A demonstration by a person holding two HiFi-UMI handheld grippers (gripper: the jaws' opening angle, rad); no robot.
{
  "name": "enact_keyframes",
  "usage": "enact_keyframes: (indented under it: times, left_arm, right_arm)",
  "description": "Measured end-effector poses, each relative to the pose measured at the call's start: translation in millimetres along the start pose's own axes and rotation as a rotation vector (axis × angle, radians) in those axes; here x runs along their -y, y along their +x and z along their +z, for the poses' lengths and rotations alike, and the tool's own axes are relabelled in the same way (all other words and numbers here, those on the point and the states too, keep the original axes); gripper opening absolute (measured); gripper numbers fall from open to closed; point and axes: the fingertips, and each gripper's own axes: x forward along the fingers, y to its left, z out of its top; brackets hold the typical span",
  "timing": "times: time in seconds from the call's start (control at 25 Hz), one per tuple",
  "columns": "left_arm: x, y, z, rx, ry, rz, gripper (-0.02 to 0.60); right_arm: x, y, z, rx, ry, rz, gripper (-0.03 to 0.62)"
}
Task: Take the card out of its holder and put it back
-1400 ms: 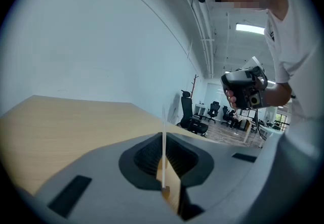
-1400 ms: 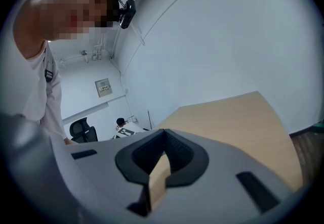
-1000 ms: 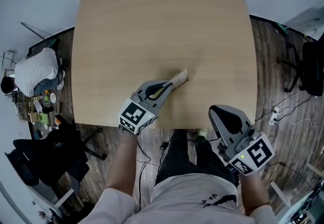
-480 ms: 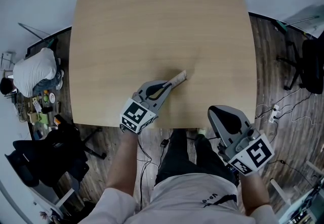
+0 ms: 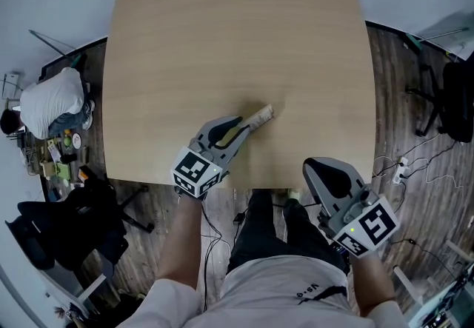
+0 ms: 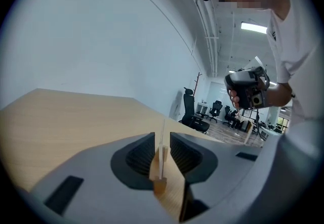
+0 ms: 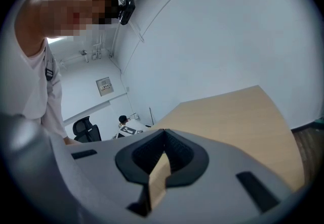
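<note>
Noting wooden table [image 5: 222, 38] across the head view. Right gripper [image 5: 320, 169] held at the table's front edge, jaws closed together, nothing between them. Left gripper [image 5: 246, 126] low over the tabletop, jaws opening around small wooden holder [image 6: 159, 183]. Thin card [image 6: 162, 149] standing upright in that holder, pads clear.

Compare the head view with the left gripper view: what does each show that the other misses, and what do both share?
Only the head view: the whole table, the wood floor around it, and the marker cube on the left claw.
Only the left gripper view: the card edge-on between that claw's opening jaws, clear of both pads, and office chairs behind.
Both: the tabletop, the wooden holder at the left claw's tip, and the right claw, held away from the card.
</note>
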Motion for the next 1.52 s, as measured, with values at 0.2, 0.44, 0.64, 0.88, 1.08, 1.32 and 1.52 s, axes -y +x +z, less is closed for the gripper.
enact_keyframes:
  times: [0.2,0.44,0.64,0.88,1.08,1.32,1.52]
  left_arm:
    - [6.1,-18.7,17.0,0.019,0.010,0.050,0.087]
    - [33.3,-38.0,64.1,0.103,-0.008,0.105,0.087]
    - [80.4,-55.7,108.1,0.189,-0.032,0.102,0.058]
    - [130.9,-76.0,149.7,0.254,-0.036,0.144,0.018]
    - [174.8,-90.3,167.8,0.265,-0.056,0.180,0.014]
    - [200.4,-104.2,193.1,0.316,-0.091,0.245,0.014]
    - [218.7,-109.7,200.6,0.339,-0.094,0.280,0.014]
  right_arm:
    - [-5.5,-2.5,3.3,0.006,-0.007,0.025,0.012]
    - [-12.1,-14.6,10.9,0.004,-0.019,0.036,0.012]
    - [-18.7,-26.1,22.7,-0.001,-0.038,0.030,0.012]
    - [-38.8,-40.2,42.9,0.023,-0.097,0.077,0.012]
    - [-60.7,-54.8,54.2,0.053,-0.134,0.121,0.012]
    - [-76.9,-65.2,70.3,0.087,-0.144,0.166,0.012]
    - [-85.9,-81.2,75.7,0.097,-0.176,0.167,0.012]
